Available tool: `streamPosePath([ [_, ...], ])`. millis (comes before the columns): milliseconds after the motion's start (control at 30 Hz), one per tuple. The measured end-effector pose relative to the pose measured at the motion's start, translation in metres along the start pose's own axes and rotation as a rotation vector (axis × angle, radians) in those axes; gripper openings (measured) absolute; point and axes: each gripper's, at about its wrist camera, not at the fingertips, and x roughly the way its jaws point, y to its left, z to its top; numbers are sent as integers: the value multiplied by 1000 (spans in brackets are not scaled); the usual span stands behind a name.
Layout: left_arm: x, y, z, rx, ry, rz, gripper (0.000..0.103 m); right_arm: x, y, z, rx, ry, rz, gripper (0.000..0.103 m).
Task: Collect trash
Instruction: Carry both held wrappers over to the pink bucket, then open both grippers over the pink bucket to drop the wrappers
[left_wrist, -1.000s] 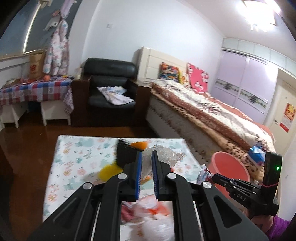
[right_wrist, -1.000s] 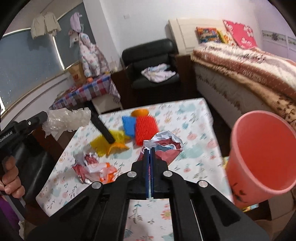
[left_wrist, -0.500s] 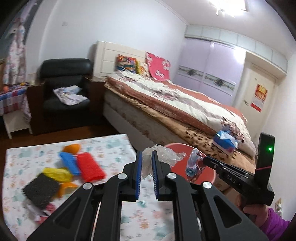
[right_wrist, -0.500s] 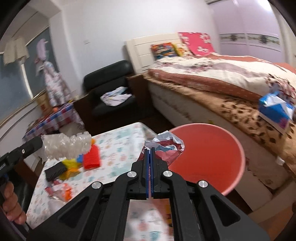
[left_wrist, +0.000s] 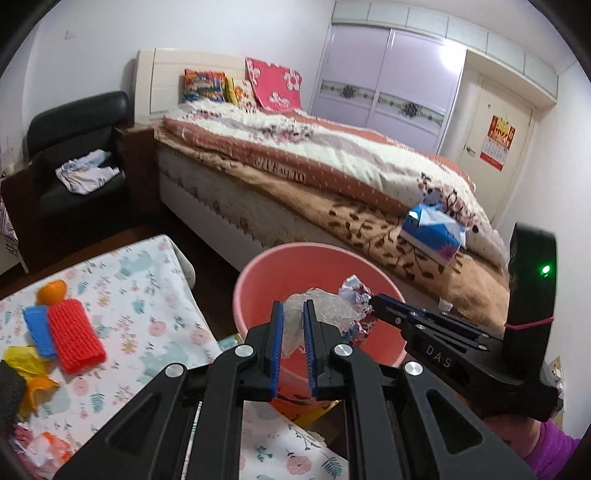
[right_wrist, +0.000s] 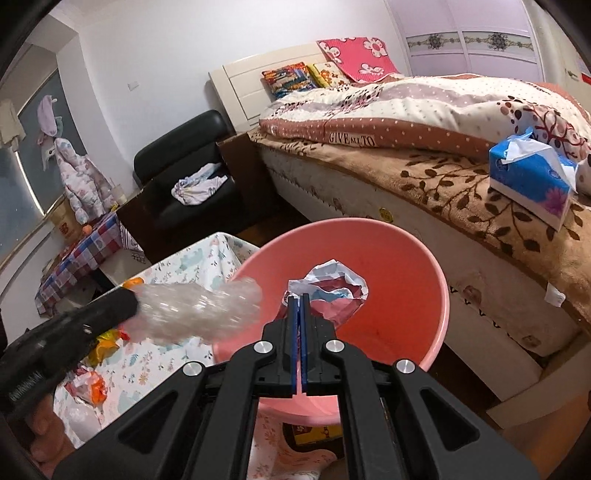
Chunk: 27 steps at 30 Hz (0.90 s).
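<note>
A pink plastic bin (left_wrist: 280, 273) (right_wrist: 406, 266) stands between the flowered table and the bed. My left gripper (left_wrist: 293, 314) is shut on a crumpled clear plastic wrapper (left_wrist: 325, 306) and holds it over the bin's mouth; the wrapper also shows in the right wrist view (right_wrist: 199, 314). My right gripper (right_wrist: 299, 301) is shut on a crumpled red, white and blue wrapper (right_wrist: 332, 288) and holds it over the bin, just right of the left gripper. That wrapper also shows in the left wrist view (left_wrist: 354, 291).
The flowered table (left_wrist: 147, 295) holds a red mesh sleeve (left_wrist: 74, 336), a blue one (left_wrist: 37, 332), an orange (left_wrist: 51, 291), yellow scraps (left_wrist: 22, 362) and crumpled wrappers (left_wrist: 40, 446). A bed (left_wrist: 332, 166) with a blue tissue pack (left_wrist: 432, 232) stands behind the bin. A black armchair (left_wrist: 74, 155) is at far left.
Both grippers have swung right from above the table to over the pink bin, each still holding its wrapper. The bin now sits directly under them.
</note>
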Motion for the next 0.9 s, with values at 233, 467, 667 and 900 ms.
streamPosePath([
  [233,26,0,-5,-21,47,22,15,13,-3,-2,-7,37,5,2],
  [467,25,-2,-3,-41,40,35,35,13,-14,-1,14,63,15,5],
  [667,20,-10,-2,-34,29,54,42,2,-17,-2,-2,49,14,41],
  [900,1,-11,-3,-102,6,76,43,-22,-14,-3,-46,27,13,42],
])
